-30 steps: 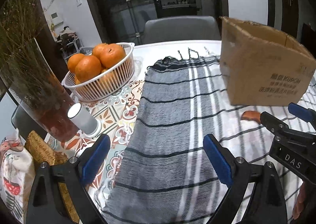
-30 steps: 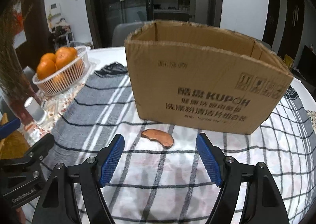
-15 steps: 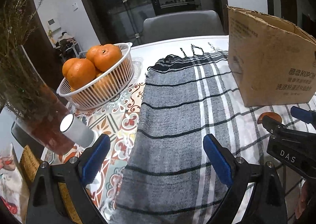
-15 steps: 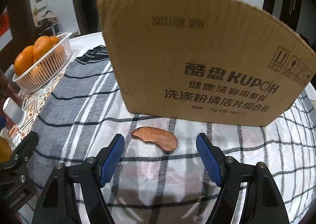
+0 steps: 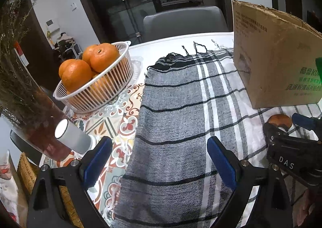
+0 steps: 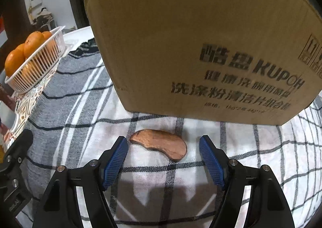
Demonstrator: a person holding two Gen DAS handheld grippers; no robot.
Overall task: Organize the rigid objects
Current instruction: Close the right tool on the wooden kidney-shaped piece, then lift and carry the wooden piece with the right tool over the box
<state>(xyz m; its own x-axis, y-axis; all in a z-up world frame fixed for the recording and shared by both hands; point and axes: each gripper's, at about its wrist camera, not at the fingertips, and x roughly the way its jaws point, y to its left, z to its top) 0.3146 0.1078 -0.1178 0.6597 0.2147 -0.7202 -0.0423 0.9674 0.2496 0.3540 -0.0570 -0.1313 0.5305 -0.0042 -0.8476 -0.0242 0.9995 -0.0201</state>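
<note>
One box (image 6: 201,47) | "KUPOH", "20271128" | right tongs (image 6: 163,157) open, "DAS"

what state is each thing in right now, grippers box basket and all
left gripper: open, empty, over the grey striped cloth
right gripper: open, empty, jaws either side of the wooden piece
wooden piece: lying flat on the cloth, not gripped
cardboard box: upright behind the wooden piece, open at the top
white basket: upright, filled with oranges
white cylinder: appears tilted beside the glass vase
</note>
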